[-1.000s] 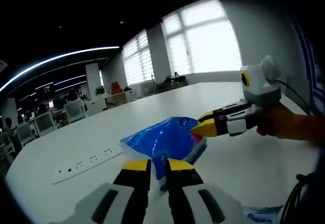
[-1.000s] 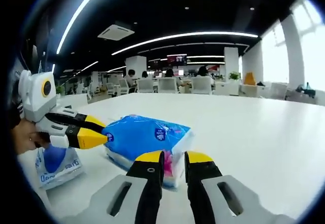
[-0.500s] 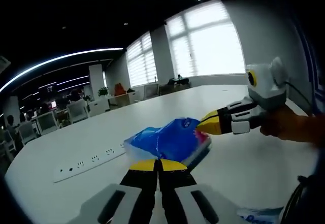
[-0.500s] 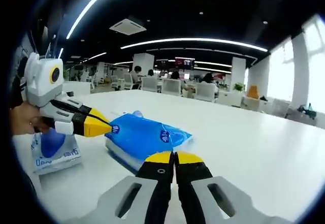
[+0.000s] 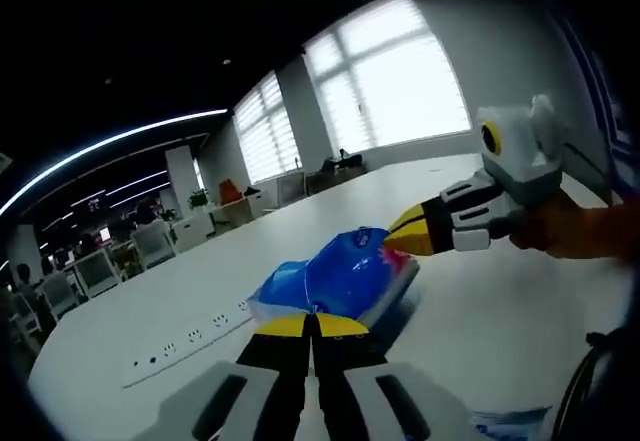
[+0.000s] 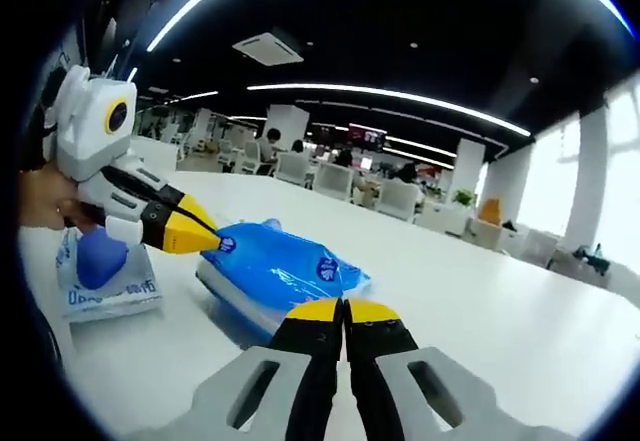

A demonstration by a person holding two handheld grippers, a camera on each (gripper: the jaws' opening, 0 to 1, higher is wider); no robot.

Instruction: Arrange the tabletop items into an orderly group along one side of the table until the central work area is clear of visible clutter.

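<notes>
Across the room: an open office is stretching out, with bright windows (image 5: 390, 81) showing in the left gripper view, and chairs and seated people (image 6: 300, 161) sitting far back in the right gripper view.
Bench (image 6: 520, 331): white and wide, it is carrying everything named below.
Power strip (image 5: 190, 339): a white strip of sockets is lying flat on the bench, to the left of the blue pack in the left gripper view and apart from it.
Blue pack (image 5: 335, 281): a soft blue plastic packet with a pink patch at one end is lying between the two pairs of tongs; in the right gripper view (image 6: 275, 271) it is sitting just right of the second packet.
Second packet (image 6: 100, 281): a pale wrapper with a blue round mark and blue lettering is lying flat near the bench edge, beneath the left tongs in the right gripper view; a corner of it is peeking in at the bottom of the left gripper view (image 5: 505, 423).
Left tongs (image 5: 310, 326): the yellow tips are pressing together at the near edge of the blue pack, apparently pinching its wrapper.
Right tongs (image 6: 343, 311): the yellow tips are meeting at the opposite edge of the blue pack; whether they are catching the wrapper I cannot tell.
Hands: each is gripping its tool behind the white body.
</notes>
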